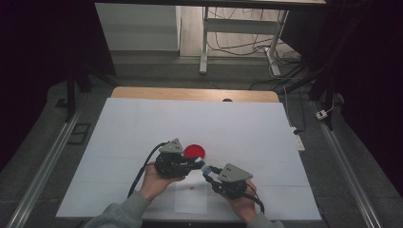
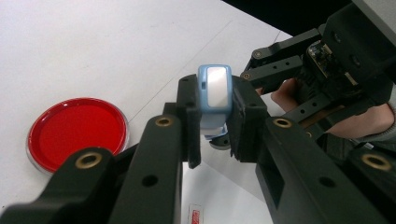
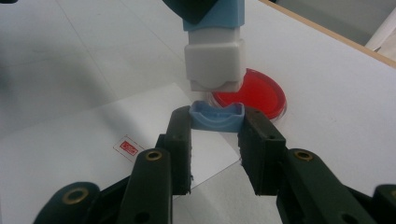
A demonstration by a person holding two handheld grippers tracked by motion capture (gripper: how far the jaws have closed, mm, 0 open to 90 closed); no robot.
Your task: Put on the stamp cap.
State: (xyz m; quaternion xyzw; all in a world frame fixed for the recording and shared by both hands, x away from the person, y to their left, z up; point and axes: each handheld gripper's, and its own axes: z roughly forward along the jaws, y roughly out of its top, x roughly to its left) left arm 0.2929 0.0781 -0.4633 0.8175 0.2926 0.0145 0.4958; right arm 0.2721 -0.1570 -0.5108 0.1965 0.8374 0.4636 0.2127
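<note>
White table (image 1: pixel 142 123) bears glossy round red dish (image 1: pixel 194 151).

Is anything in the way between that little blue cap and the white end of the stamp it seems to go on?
Nothing visible. The right hand-held gripper holds the blue cap just beneath the white end of the stamp, held by the left hand-held gripper. The gap between them looks open; the red dish lies behind.

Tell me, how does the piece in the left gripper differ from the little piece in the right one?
The stamp body, clamped in the left gripper, is the taller piece, blue above with a white blocky lower end; the blue cap, clamped in the right gripper, is a low shallow shell, all blue. The stamp body hangs above the cap, slightly apart from it. Both share the same light blue plastic, and each is pinched between black jaws.
</note>
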